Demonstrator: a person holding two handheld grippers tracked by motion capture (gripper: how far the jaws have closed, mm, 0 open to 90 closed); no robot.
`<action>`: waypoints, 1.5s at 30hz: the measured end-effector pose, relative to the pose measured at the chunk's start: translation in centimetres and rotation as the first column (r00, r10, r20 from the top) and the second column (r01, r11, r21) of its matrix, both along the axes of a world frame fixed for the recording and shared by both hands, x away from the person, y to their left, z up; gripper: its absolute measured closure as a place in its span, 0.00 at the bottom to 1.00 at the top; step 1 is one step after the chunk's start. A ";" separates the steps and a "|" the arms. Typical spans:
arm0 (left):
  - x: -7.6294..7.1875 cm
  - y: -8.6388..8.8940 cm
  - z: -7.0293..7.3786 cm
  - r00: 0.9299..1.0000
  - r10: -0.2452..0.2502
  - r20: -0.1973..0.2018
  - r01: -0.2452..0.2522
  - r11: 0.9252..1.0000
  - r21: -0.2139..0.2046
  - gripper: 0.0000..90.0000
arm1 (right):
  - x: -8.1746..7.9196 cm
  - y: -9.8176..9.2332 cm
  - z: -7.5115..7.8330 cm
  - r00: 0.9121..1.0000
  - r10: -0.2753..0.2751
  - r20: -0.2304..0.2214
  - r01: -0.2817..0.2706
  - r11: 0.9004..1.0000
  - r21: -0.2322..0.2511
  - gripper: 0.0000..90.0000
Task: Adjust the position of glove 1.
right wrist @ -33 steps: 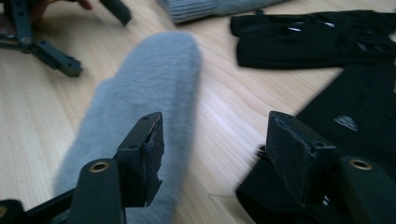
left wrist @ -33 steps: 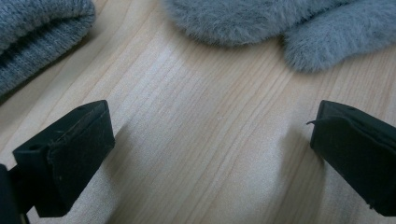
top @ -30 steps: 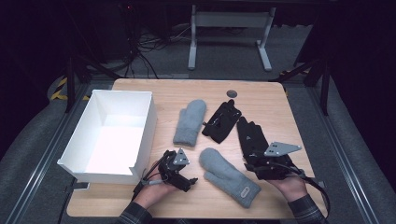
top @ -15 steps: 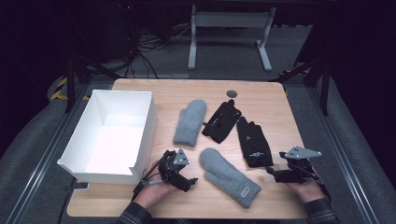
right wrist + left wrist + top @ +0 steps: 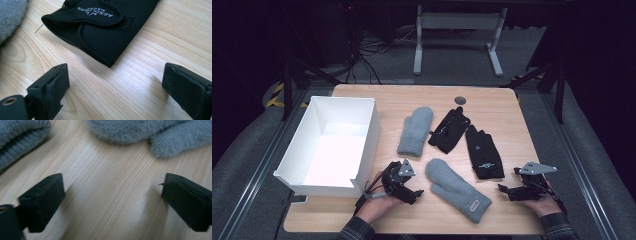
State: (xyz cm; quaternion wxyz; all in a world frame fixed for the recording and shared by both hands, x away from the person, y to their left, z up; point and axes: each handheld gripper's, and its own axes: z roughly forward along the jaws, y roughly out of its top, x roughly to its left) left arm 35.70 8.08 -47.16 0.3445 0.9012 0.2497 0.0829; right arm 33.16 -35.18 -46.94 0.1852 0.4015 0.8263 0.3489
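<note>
High view: both grippers low on pale wooden tabletop; four gloves beside open white box.

Left gripper view: left gripper wide open, empty, fuzzy grey mitten just ahead; fibres likely to snag.

Right gripper view: right gripper wide open, empty, near black logo-printed fabric glove; thin cuff could slip.
</note>
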 end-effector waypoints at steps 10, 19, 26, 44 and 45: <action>0.5 -0.2 2.3 0.998 0.056 -0.002 -0.056 0.998 -0.015 0.39 | 0.0 0.0 0.0 1.000 0.003 -0.004 -0.003 1.000 -0.002 0.07; 2.3 -0.9 4.0 0.990 0.139 0.024 -0.139 0.990 -0.033 0.52 | 0.0 0.1 0.0 1.000 0.003 -0.004 -0.003 1.000 -0.003 0.07; 4.4 -1.1 5.1 0.979 0.199 0.034 -0.197 0.979 -0.051 0.55 | 0.0 0.0 0.0 1.000 0.004 -0.004 -0.004 1.000 -0.002 0.07; 11.3 -2.8 5.7 0.941 0.334 0.058 -0.332 0.943 -0.040 0.48 | 0.0 0.0 0.0 1.000 0.007 -0.004 -0.007 1.000 -0.001 0.07; 11.7 -2.8 5.7 0.937 0.344 0.059 -0.343 0.939 -0.038 0.47 | 0.1 0.0 0.0 1.000 0.007 -0.004 -0.007 1.000 -0.001 0.07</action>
